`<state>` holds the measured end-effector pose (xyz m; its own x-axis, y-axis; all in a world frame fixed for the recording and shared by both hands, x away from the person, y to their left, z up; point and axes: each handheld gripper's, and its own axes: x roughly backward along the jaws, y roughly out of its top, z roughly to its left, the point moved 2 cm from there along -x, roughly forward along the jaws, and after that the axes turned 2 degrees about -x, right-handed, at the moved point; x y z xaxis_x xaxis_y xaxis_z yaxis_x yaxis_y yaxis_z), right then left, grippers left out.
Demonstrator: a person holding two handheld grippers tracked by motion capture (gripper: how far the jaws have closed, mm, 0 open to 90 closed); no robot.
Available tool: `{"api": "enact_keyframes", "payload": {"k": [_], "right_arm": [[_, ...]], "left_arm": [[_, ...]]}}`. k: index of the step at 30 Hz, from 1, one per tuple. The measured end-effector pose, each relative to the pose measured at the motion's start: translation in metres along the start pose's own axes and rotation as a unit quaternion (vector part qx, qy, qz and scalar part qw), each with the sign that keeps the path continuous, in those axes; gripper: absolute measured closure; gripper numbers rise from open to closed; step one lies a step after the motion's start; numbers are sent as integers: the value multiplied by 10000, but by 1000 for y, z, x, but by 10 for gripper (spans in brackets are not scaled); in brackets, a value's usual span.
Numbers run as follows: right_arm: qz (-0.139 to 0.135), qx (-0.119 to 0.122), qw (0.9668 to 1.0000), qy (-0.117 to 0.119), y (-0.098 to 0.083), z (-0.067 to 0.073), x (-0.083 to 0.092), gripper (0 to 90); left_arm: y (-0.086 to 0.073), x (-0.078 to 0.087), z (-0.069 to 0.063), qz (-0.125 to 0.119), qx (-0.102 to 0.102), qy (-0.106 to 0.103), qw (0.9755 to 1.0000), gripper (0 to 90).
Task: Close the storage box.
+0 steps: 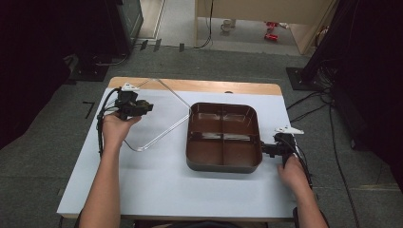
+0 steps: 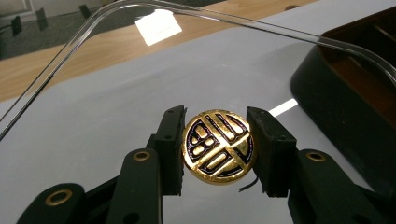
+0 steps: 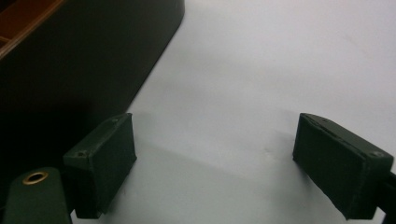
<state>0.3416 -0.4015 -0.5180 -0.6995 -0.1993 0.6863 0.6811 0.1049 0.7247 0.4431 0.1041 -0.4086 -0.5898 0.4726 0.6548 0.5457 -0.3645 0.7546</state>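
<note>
Your left gripper (image 2: 218, 149) holds the clear lid (image 1: 157, 114) by its gold knob (image 2: 218, 146). The jaws are closed on the knob, one pad pressing each side of it, so the round disc sits centred between them. This grip suits the part: the knob is the only solid feature on the lid, and the thin clear rim gives the pads little to bite on.

Seen from that gripper, the lid spreads ahead of the jaws and to both sides, with its rim arcing across the top of the view. The lid stands tilted, with the knob side raised and the far edge low near the table (image 1: 157, 180). Judge this as a lid being carried by its handle rather than resting flat.

The brown tray (image 1: 223, 137) lies ahead and to the right of the left jaws, near but apart from the lid. Its four compartments look empty.

Your right gripper (image 3: 215, 168) rests low over the table with its jaws wide and nothing between them. The tray wall (image 3: 93, 60) stands just beyond its left jaw. This position likely steadies the tray, though contact cannot be confirmed.
</note>
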Motion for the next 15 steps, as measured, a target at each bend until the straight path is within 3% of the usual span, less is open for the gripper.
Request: {"api": "enact_keyframes", "payload": {"k": [7, 15], "right_arm": [[1, 3, 10000, -1, 0, 0, 0, 126], [6, 1, 10000, 0, 0, 0, 0, 126]], "left_arm": [[15, 6, -24, -216, -294, -328, 9988, 599], [24, -1, -53, -130, -665, -632, 9957, 599]]}}
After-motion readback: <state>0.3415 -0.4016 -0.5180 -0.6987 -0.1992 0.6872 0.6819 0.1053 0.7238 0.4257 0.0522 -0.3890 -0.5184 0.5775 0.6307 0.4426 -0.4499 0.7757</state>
